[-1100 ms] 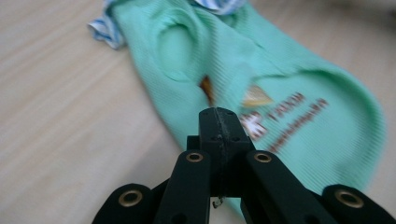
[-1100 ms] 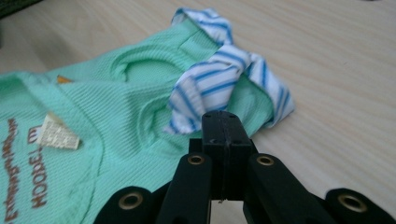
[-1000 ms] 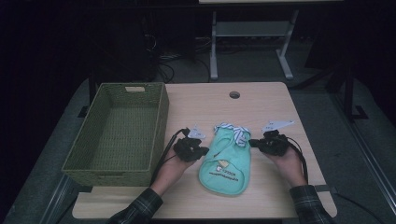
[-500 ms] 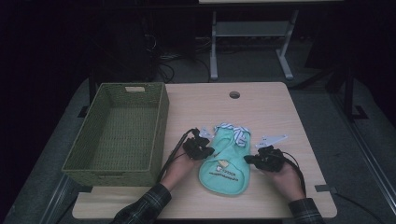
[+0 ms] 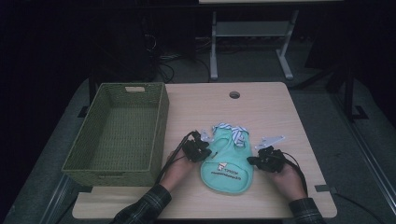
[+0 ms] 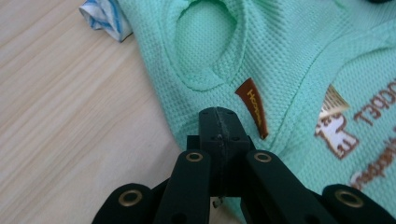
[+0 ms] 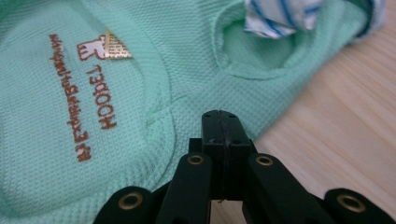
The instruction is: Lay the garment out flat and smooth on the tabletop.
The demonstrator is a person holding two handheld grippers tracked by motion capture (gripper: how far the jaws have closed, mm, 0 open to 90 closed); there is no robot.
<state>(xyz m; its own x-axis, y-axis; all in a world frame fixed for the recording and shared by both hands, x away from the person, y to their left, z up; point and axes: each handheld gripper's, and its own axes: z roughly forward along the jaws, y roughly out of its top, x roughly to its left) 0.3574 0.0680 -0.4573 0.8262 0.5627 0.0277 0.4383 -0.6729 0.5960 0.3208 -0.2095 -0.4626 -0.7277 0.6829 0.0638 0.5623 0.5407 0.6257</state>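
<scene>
From the high view, I have both hands at the small mint-green garment (image 5: pixel 227 158), which lies flat on the near half of the wooden table (image 5: pixel 261 112), just right of the green woven basket (image 5: pixel 122 130). The left gripper (image 5: pixel 204 148) sits at the garment's left edge and the right gripper (image 5: pixel 254 160) at its right edge. Compared with a second ago, both have come in and down: the left one has moved right, from beside the basket to the cloth, and the right one has slid toward me along the edge. I read that as lining up on the two sides before taking hold, perhaps to fold or lift the piece toward the basket, which stands empty.

In the left gripper view, my jaws are pressed fully together, with no cloth caught that I can make out. The left gripper (image 6: pixel 219 122) tip sits over the garment's edge (image 6: pixel 289 70), just below an armhole and beside a small brown tag (image 6: pixel 253 105).

In the right gripper view it is the same: the right gripper (image 7: pixel 221 125) is closed up tight, its tip over the cloth (image 7: pixel 70 140) near the other armhole, brown lettering (image 7: pixel 105 109) to one side, and a striped blue-and-white collar (image 7: pixel 275 16) beyond.

The tabletop is pale wood grain with a round cable hole (image 5: pixel 234 95) at the far side. The room is dark, with cables on the floor and a metal stand (image 5: pixel 252 37) behind the table.
</scene>
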